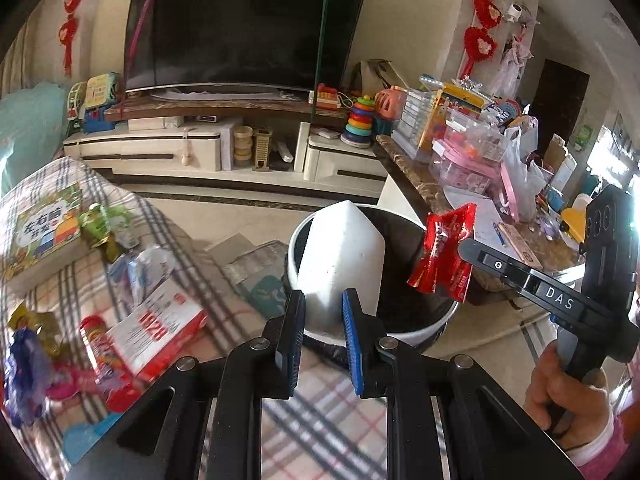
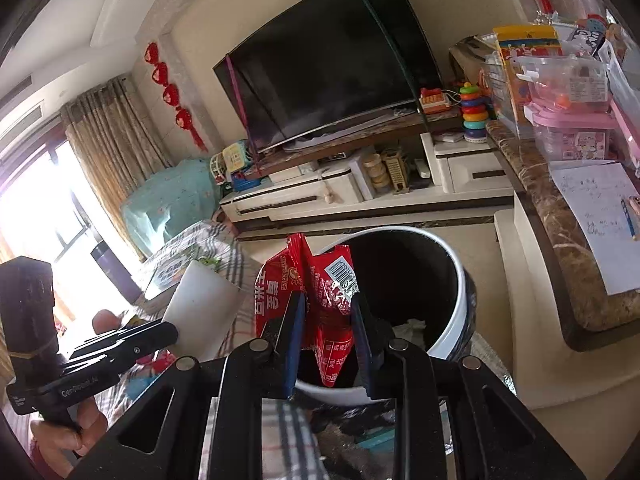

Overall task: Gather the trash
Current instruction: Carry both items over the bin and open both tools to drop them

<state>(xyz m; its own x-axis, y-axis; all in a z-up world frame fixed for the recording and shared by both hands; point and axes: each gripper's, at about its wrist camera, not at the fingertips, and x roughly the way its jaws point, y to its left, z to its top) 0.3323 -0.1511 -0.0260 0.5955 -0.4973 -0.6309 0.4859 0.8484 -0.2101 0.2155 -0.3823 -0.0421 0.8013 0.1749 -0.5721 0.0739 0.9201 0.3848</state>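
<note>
My left gripper (image 1: 323, 300) is shut on a white foam block (image 1: 340, 264), held over the near rim of the white trash bin (image 1: 432, 330) with its black liner. My right gripper (image 2: 326, 306) is shut on a crumpled red snack wrapper (image 2: 320, 280), above the bin (image 2: 456, 304), which has some paper at its bottom. From the left wrist view the red wrapper (image 1: 444, 256) hangs from the right gripper's fingers (image 1: 476, 250) at the bin's right edge. In the right wrist view the foam block (image 2: 200, 308) shows at the left, with the left gripper's fingers (image 2: 160, 330) on it.
On the plaid cloth (image 1: 312, 432) at the left lie a red-white box (image 1: 160, 330), a red bottle (image 1: 98, 346), clear plastic (image 1: 144, 268), green wrappers (image 1: 100, 224) and a book (image 1: 44, 228). A cluttered marble counter (image 2: 560, 240) stands right of the bin. A TV stand (image 1: 200, 148) runs behind.
</note>
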